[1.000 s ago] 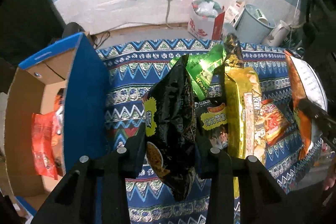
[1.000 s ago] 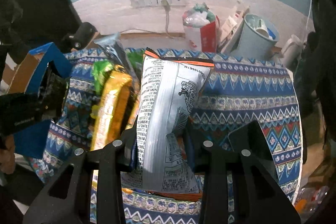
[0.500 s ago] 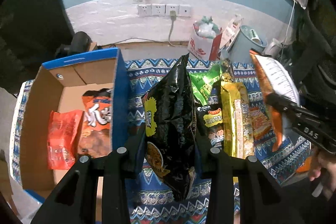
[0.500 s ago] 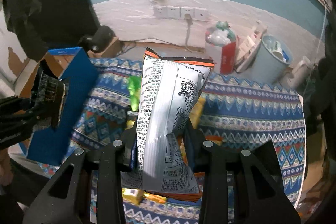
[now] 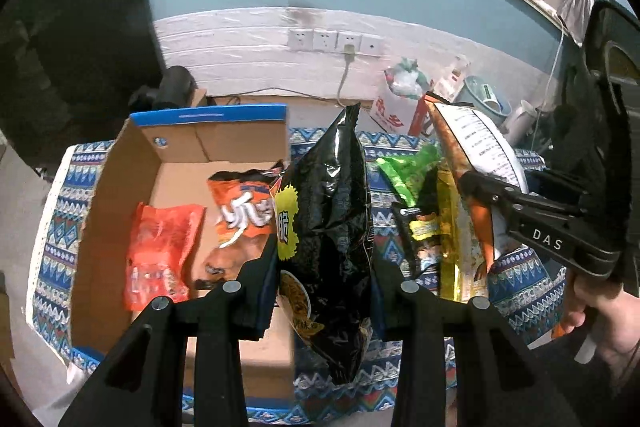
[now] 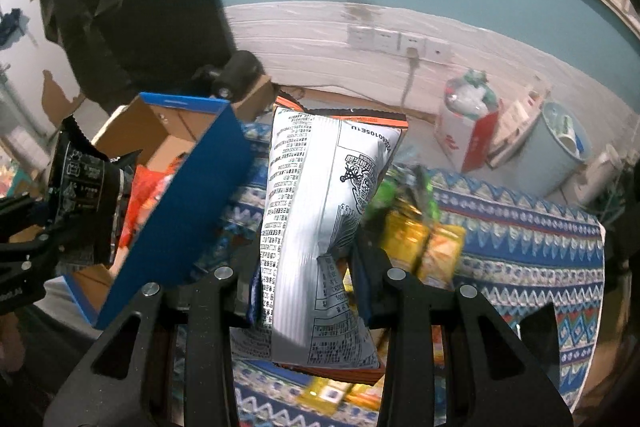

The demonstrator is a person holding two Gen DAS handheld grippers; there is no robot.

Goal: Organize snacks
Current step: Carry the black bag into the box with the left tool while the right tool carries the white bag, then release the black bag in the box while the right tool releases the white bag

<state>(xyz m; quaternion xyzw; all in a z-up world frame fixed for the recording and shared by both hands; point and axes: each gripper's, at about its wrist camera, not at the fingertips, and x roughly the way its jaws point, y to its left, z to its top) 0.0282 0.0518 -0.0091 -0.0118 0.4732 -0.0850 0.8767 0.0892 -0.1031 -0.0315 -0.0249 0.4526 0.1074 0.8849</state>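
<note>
My left gripper (image 5: 324,267) is shut on a black snack bag with a yellow label (image 5: 328,211), held upright just right of the open cardboard box (image 5: 120,163). Two orange-red packets (image 5: 160,251) lie inside that box. My right gripper (image 6: 304,267) is shut on a silver and orange snack bag (image 6: 320,207), printed back facing me; the same bag (image 5: 480,155) shows at the right of the left wrist view, above a green packet (image 5: 404,171) and yellow packets (image 5: 452,227) on the patterned cloth (image 5: 516,267). The box's blue wall (image 6: 188,203) stands left of the silver bag.
A person's hand (image 5: 600,323) grips the right tool's handle. Beyond the table's far edge are wall sockets (image 5: 332,41), a red and white carton (image 5: 396,107) and a pale bin (image 6: 552,147). The left gripper with its black bag (image 6: 84,179) shows at the left edge of the right wrist view.
Both grippers have travelled left and upward with their bags. The box's inside has come fully into the left wrist view. The blue wall has drawn closer to the silver bag.
</note>
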